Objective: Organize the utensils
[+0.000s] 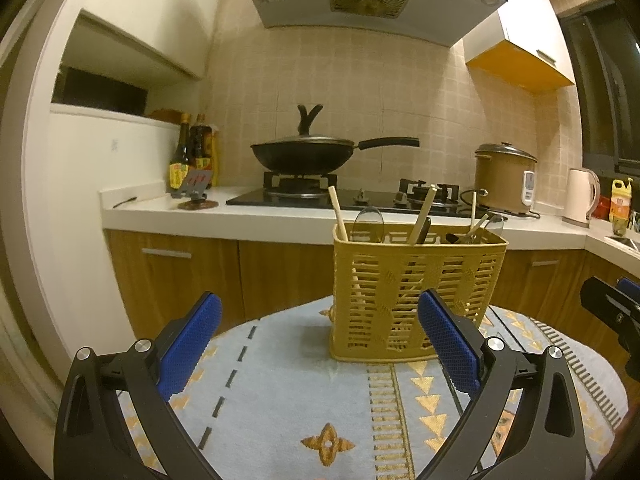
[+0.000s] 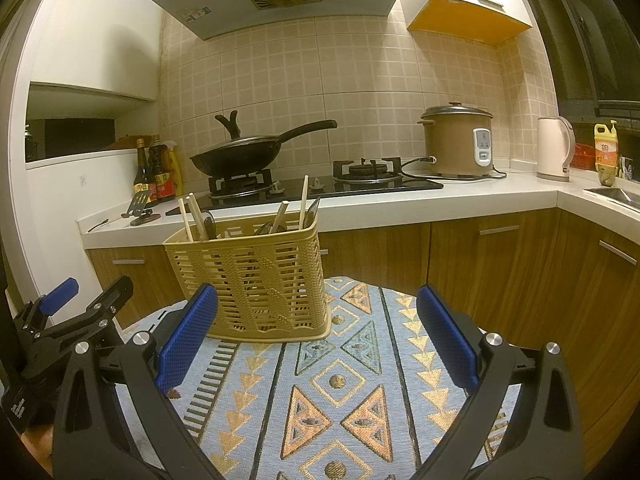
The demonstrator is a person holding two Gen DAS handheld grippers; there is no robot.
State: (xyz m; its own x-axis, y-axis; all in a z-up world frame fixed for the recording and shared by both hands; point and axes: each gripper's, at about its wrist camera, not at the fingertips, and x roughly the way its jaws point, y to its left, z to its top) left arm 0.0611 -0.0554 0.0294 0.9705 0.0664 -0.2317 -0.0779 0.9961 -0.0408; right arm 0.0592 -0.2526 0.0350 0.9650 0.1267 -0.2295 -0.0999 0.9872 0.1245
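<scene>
- left wrist view: the left gripper (image 1: 320, 344) has its fingers spread wide and holds nothing. the utensil basket (image 1: 416, 300) stands upright on the patterned tablecloth (image 1: 280, 400), ahead and a little right of the gap between the fingers; the right-hand blue pad overlaps its lower corner in the picture, though contact cannot be told.
- the chopsticks (image 1: 338, 216) and other handles rise from the basket top, long axes near upright and leaning. the right gripper (image 1: 612, 312) shows at the right edge.
- right wrist view: the right gripper (image 2: 318, 340) is also spread wide and empty. the utensil basket (image 2: 256, 276) sits ahead and to the left, close beside the left-hand pad; no loose utensil shows on the cloth.
- judgement: both grippers look about equally near the basket.
- writing: the yellow bottle (image 2: 605, 148) by the kettle (image 2: 554, 154) carries a label with characters too small to read surely; the sauce bottles (image 2: 154, 176) have labels that are illegible.
</scene>
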